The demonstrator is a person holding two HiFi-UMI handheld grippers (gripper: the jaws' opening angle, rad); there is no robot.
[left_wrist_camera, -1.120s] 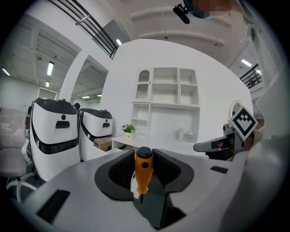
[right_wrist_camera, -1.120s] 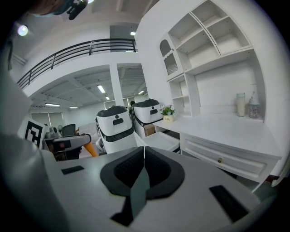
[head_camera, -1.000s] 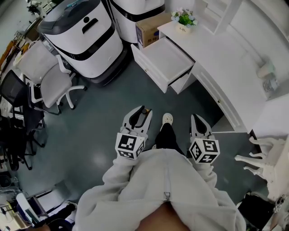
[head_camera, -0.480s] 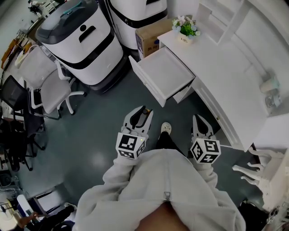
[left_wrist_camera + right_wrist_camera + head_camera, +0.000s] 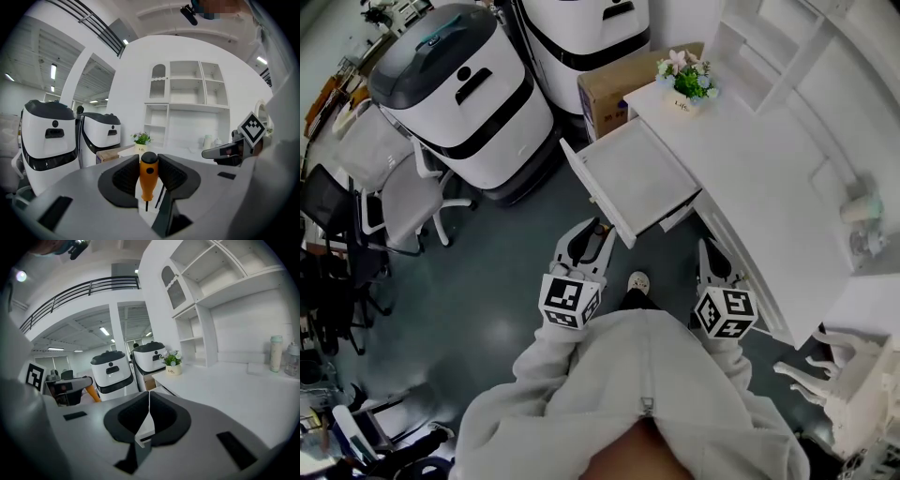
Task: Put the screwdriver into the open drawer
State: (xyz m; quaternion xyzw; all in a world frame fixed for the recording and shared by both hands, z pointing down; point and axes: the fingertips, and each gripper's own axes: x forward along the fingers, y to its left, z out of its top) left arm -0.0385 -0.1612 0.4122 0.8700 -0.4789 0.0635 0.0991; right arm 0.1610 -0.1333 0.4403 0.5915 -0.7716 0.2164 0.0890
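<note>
Left tongs (image 5: 149, 163) clamp orange screwdriver (image 5: 148, 180); right tongs (image 5: 149, 405) closed, empty.

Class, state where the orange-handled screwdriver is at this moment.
Left gripper view, centre: the orange-handled screwdriver stands handle-up, clamped by the left gripper, near the front of the white open drawer.

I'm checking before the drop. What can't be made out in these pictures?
- Left gripper view: blade tip of the screwdriver, too thin to tell its type.
- Head view: most of the screwdriver, hidden by the left gripper shut on it.
- Head view: inner end of the drawer, hidden under the desktop.
- Head view: label on the plant pot, too small to read.
</note>
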